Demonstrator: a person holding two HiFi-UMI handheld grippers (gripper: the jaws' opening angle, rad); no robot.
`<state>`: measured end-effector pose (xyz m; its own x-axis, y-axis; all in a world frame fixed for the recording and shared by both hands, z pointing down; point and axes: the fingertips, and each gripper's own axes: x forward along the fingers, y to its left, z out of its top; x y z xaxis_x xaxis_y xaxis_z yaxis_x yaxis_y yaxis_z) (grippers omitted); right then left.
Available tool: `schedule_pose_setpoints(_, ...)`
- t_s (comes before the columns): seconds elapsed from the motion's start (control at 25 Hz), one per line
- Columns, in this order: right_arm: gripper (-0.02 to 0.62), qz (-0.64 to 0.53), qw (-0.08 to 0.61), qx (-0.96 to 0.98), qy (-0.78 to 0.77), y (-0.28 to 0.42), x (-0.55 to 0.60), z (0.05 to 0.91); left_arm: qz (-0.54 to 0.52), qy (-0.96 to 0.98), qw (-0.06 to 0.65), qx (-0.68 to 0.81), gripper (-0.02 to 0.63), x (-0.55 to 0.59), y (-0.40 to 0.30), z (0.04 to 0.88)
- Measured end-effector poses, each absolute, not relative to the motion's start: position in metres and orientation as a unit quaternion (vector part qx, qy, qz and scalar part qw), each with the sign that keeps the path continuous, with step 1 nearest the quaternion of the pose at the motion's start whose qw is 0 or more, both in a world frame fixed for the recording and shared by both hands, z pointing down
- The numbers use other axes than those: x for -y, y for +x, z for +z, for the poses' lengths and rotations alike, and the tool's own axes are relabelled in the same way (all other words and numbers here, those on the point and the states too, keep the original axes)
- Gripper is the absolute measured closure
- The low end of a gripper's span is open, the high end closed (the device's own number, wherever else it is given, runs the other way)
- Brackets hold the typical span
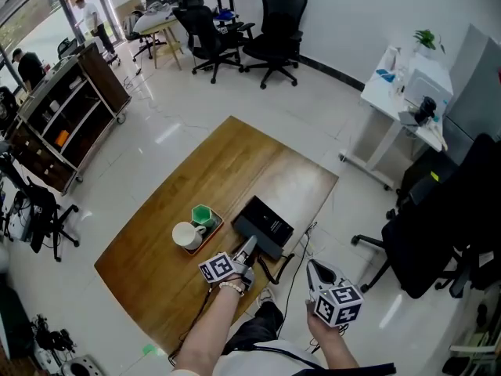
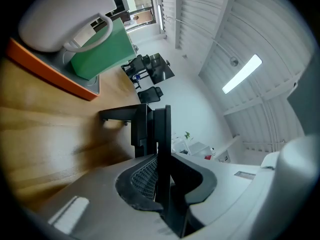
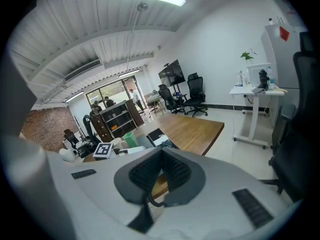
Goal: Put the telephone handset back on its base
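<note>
The black telephone base (image 1: 264, 225) lies on the wooden table (image 1: 235, 163) near its front right corner. My left gripper (image 1: 248, 248) reaches to the base's near left end. In the left gripper view its jaws (image 2: 161, 180) are shut on a thin black slab seen edge-on, the handset (image 2: 160, 126). A black coiled cord (image 1: 272, 272) hangs off the table edge below the base. My right gripper (image 1: 313, 269) is held off the table over the floor; its pads (image 3: 175, 171) meet with nothing between them. The base (image 3: 159, 136) lies ahead of it.
An orange tray (image 1: 213, 233) left of the base carries a white mug (image 1: 187, 235) and a green cup (image 1: 202, 215); both loom close at the top left as mug (image 2: 55, 14) and cup (image 2: 102, 46). A black office chair (image 1: 438, 225) stands right of the table.
</note>
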<state>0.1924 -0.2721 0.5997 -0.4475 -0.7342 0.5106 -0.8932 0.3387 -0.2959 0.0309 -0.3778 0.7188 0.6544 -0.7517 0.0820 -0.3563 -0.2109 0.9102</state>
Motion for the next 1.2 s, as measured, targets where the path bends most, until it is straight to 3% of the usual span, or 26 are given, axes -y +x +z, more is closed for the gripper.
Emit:
schedule_pose_setpoints(0.88, 0.592, 0.292, 0.157, 0.800, 0.500, 0.192, 0.282, 0.615, -0.219, 0.735, 0.530, 0.361, 0.535, 0.392, 0.028, 0.737)
schedule_pose_setpoints(1.04, 0.592, 0.296, 0.155, 0.802, 0.495, 0.185, 0.281, 0.615, -0.185, 0.740, 0.518, 0.386, 0.528, 0.392, 0.029, 0.739)
schedule_pose_setpoints(1.08, 0.592, 0.296, 0.154, 0.803, 0.494, 0.183, 0.281, 0.614, -0.170, 0.739, 0.515, 0.399, 0.522, 0.392, 0.028, 0.742)
schedule_pose_setpoints(1.16, 0.592, 0.296, 0.152, 0.804, 0.493, 0.180, 0.281, 0.613, -0.155, 0.730, 0.519, 0.416, 0.432, 0.391, 0.024, 0.749)
schedule_pose_setpoints(1.2, 0.592, 0.296, 0.151, 0.804, 0.493, 0.179, 0.280, 0.612, -0.156, 0.726, 0.523, 0.418, 0.433, 0.391, 0.023, 0.751)
